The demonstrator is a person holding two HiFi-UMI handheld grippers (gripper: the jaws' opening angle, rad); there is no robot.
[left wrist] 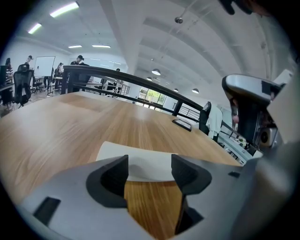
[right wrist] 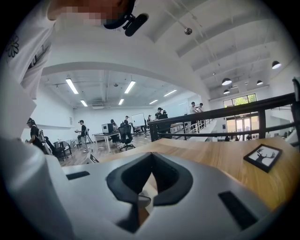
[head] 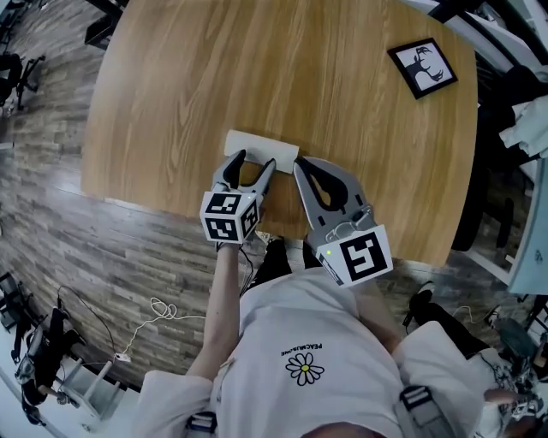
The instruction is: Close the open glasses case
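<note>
Head view — left gripper (head: 255, 161) spread at near edge of case (head: 261, 147), right gripper (head: 299, 164) pinched empty; careless push could skid case across table (head: 257, 68).

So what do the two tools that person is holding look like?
The left tool and right tool are grey, lined in black inside the jaws. Each has a white cube with black square markers. The person wears a white T-shirt with a daisy.

Bright, even light from ceiling strip lights (left wrist: 63, 9); gripper views bend fisheye-round with black corners, shadows soft.
</note>
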